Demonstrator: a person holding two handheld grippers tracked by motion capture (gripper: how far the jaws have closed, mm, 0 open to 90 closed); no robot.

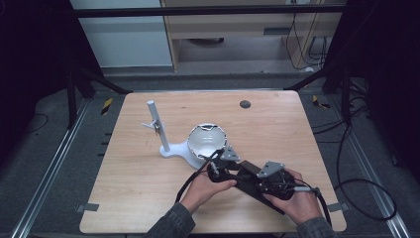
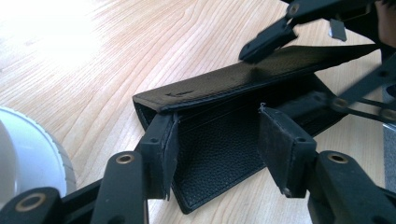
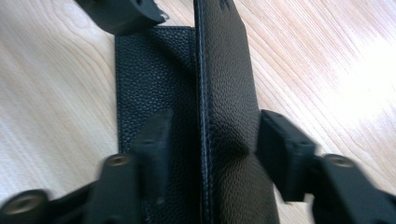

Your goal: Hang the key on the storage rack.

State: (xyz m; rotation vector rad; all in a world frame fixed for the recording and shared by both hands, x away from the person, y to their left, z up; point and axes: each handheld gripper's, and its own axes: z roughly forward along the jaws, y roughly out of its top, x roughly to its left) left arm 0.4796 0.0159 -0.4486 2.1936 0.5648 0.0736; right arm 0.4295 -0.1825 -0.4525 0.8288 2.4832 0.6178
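wooden table [image 1: 148,173], both hands low, grippers at black wallet [image 1: 247,179]

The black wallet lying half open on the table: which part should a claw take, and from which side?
Best bet is the raised flap of the black wallet, taken near its free long edge. It stands up off the lower half, which lies flat on the wooden table and offers no gap underneath. Come in along the wallet from its short end, as the right claw does, one jaw on each face of the flap.
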